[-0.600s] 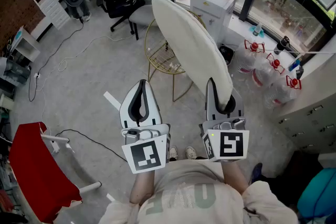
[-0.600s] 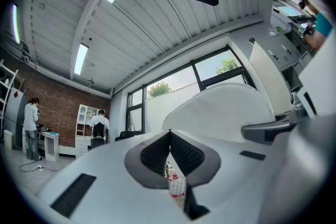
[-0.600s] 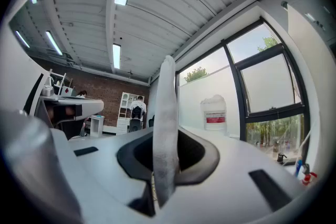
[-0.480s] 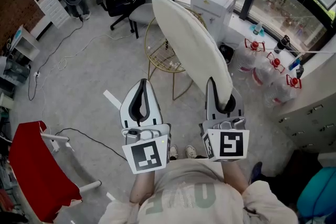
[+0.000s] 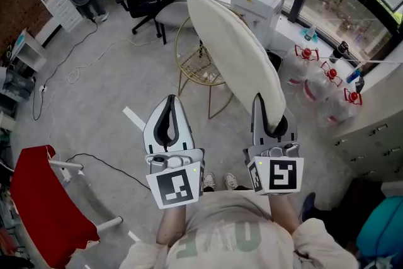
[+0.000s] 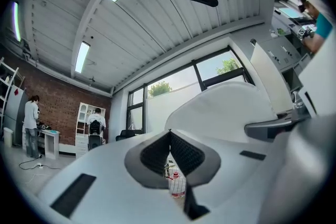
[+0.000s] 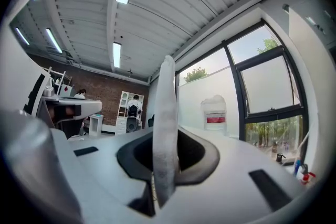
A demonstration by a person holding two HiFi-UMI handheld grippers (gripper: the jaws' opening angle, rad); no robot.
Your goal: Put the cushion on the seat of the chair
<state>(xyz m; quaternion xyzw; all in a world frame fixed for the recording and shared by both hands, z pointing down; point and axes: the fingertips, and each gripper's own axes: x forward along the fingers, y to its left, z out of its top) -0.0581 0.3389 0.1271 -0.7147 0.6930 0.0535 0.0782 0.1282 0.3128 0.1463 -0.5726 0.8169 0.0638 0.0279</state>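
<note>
– So, starting on our left: the left gripper has its fingers pressed together on nothing. It points ahead over the floor, just left of the gold wire chair.

– Then it's no help with the cushion right now?

– Not as it stands. The chair's seat sits ahead of us, between the lines of our two grippers. The round white cushion is held up on edge. Its long axis runs from our right hand away and leftward, so in the head view its far part crosses the chair's right side.

– And the right gripper?

– Its fingers pinch the cushion's near rim. In the right gripper view that edge rises straight up from between them.

– So the seat lies forward and to the left of those fingers.

– We think so. We judge the coming move must carry the near rim forward and left, then tip the cushion flat, because on edge it cannot settle on the seat. Our left gripper looks nearer the seat, but only the right one holds anything.
</note>
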